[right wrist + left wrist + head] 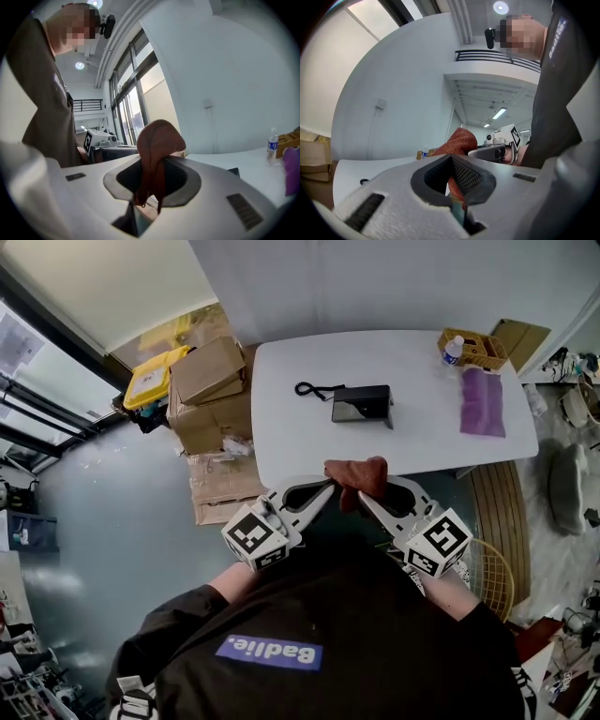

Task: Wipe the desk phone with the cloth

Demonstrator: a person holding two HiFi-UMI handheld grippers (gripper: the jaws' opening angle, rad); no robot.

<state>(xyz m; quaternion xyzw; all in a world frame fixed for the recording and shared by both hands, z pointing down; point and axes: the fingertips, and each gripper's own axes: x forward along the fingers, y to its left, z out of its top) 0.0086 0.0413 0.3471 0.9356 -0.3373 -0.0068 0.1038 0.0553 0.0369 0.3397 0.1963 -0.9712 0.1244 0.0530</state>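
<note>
Head view shows the left gripper (325, 489) and right gripper (366, 501) meeting over the near edge of the white tabletop (422, 442), both clamped on one bunched rust-brown cloth (357, 476) that rises between them. Left gripper view has its jaws pinched together on a fold of the cloth (460, 140); right gripper view shows the same, the cloth (158, 140) draping down through the closed jaws. Well apart, mid-tabletop, sits the black desk phone (362, 405). A flat purple cloth (483, 401) lies near a woven yellow basket (476, 349).
</note>
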